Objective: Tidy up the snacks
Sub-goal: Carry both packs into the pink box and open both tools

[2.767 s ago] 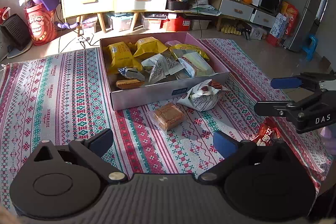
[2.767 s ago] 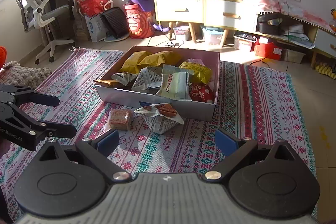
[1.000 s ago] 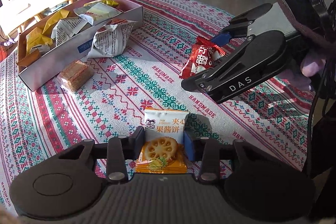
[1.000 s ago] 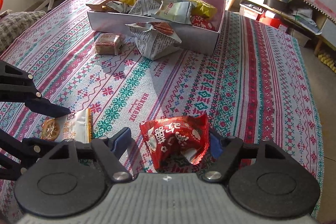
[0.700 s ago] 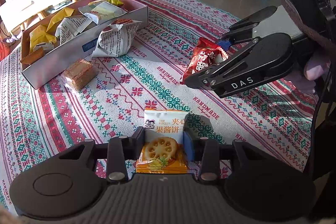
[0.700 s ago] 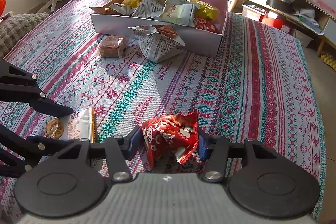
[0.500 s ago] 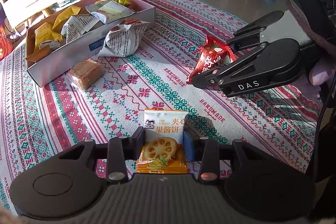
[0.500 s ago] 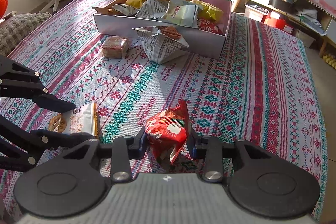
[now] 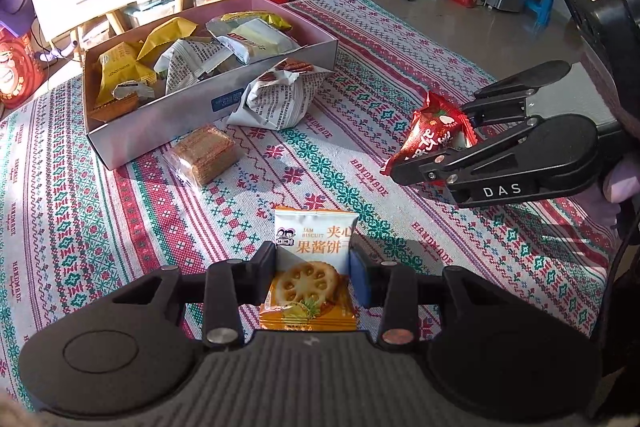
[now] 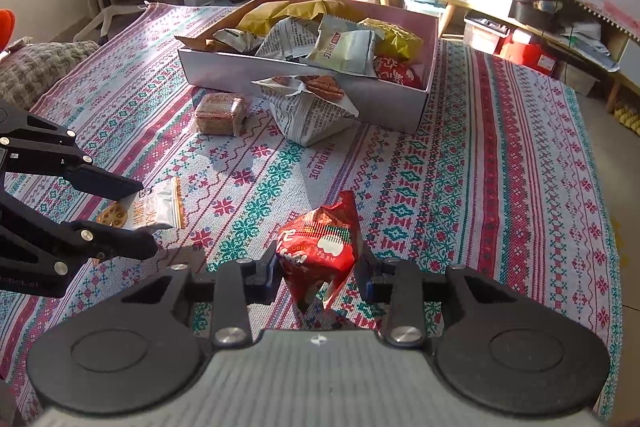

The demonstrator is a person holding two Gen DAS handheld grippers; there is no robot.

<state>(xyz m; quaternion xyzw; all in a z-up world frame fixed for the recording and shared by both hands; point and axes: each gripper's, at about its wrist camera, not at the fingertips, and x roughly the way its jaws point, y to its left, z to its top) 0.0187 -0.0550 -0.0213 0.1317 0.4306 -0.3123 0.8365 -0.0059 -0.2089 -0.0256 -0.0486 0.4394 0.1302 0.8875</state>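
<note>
The left gripper is clamped on a flat, glossy jam biscuit packet, white at the top and orange below, printed with a round lattice biscuit; both pads press its side edges and it sits clear of the cloth. The right gripper is clamped on a crinkled red foil snack packet; its jaws have just been closing, and the packet now stands pinched between them, bulged and creased, one corner pointing up. From the left wrist view the same red packet juts out of the black right-hand linkage above the cloth.

Both packets are held above a woven cloth patterned in red, green and white bands, coarse in texture. Farther back on it lies a shallow rectangular cardboard box, pale outside, pinkish inside, piled with yellow, silver and newsprint-patterned pouches. Leaning against its near wall is a puffy newsprint-patterned bag, torn open at the top. Just beside it, flat on the cloth, lies a square stack of brown wafers in clear wrap.
</note>
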